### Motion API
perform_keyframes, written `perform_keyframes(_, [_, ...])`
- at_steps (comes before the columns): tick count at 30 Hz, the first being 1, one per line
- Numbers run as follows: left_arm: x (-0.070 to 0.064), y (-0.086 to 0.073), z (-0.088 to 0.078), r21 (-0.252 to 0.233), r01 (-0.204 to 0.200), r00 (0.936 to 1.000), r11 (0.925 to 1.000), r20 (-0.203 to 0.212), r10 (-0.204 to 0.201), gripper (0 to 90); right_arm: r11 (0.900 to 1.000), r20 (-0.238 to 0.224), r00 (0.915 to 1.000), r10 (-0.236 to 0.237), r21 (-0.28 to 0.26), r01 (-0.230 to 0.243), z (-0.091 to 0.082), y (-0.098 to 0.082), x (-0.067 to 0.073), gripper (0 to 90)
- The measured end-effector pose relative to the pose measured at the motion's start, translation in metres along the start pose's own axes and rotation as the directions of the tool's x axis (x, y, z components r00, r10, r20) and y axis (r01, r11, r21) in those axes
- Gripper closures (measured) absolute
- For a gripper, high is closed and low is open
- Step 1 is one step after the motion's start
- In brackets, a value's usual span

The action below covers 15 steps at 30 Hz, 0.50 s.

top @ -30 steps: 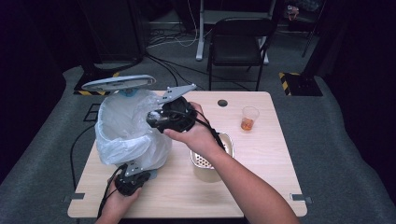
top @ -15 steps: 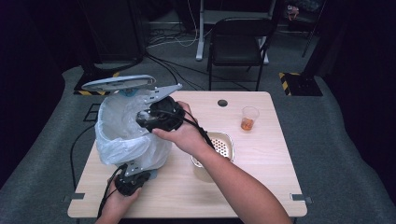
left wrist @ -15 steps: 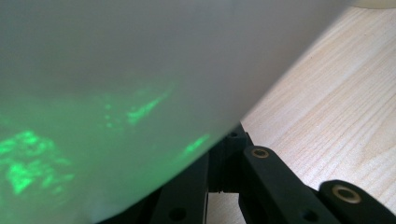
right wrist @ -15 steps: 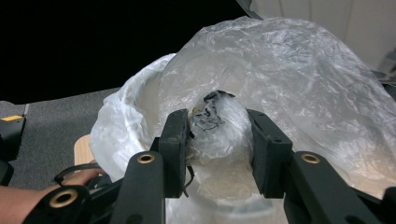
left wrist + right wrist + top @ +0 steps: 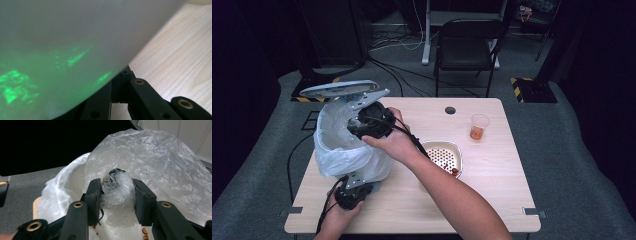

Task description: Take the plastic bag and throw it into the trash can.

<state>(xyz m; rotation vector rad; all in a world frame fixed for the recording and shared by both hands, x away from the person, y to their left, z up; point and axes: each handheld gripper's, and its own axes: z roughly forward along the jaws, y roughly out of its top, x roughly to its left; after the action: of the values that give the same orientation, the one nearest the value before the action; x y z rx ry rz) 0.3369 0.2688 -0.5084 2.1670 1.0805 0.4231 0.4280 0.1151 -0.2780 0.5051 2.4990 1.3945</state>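
A bin lined with a white plastic bag (image 5: 337, 150) stands on the table's left side, its grey lid (image 5: 339, 89) raised. My right gripper (image 5: 362, 122) hovers over the bag's mouth, shut on a crumpled wad of clear plastic (image 5: 116, 186) with dark scraps in it. In the right gripper view the right gripper (image 5: 117, 188) presses the wad from both sides, and the bag (image 5: 155, 157) opens just beyond. My left gripper (image 5: 352, 192) lies low at the bin's base near the front edge. In the left gripper view the left gripper (image 5: 120, 75) has its jaws together under the bulging bag (image 5: 75, 37).
A white strainer bowl (image 5: 452, 150) with red bits sits mid-table, right of the bin. A clear cup (image 5: 478, 127) of orange-red pieces stands at the back right. The light wooden table (image 5: 492, 200) has a cable hole (image 5: 450, 110). A black chair (image 5: 467, 40) stands behind.
My right hand has moved left, from beside the strainer to over the bag's mouth, carrying the plastic wad. The strainer is now uncovered. The left hand has stayed put.
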Motion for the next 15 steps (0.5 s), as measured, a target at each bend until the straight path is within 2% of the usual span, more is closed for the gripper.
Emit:
perform_keyframes(2, [0.000,0.000,0.000,0.001,0.000,1.0000,1.0000,-0.002,0.000,90.0,1.000,0.009,1.0000,0.003,0.006,-0.003,0.007,0.001,0.000,59.7])
perform_keyframes(3, [0.001,0.000,-0.001,0.011,-0.016,0.9999,0.9998,-0.002,0.016,90.0,1.000,0.011,0.9999,0.006,0.010,-0.006,0.011,0.001,0.000,58.3])
perform_keyframes(4, [0.000,0.000,0.000,0.001,-0.001,1.0000,1.0000,-0.005,0.001,90.0,1.000,0.009,0.9999,0.008,0.017,-0.008,0.015,0.002,0.000,55.7])
perform_keyframes(6, [0.000,0.000,0.000,0.000,0.001,1.0000,1.0000,-0.001,-0.001,90.0,1.000,0.015,0.9999,0.005,0.026,-0.005,0.020,0.002,0.002,49.6])
perform_keyframes(10, [0.000,0.000,0.000,0.000,0.002,1.0000,1.0000,0.001,-0.002,90.0,1.000,0.014,0.9998,0.011,0.012,-0.011,0.020,0.003,0.004,36.4])
perform_keyframes(15, [0.000,0.000,0.000,0.000,0.003,1.0000,1.0000,0.000,-0.003,90.0,1.000,0.021,0.9996,0.017,-0.018,-0.017,0.010,0.002,0.002,33.2])
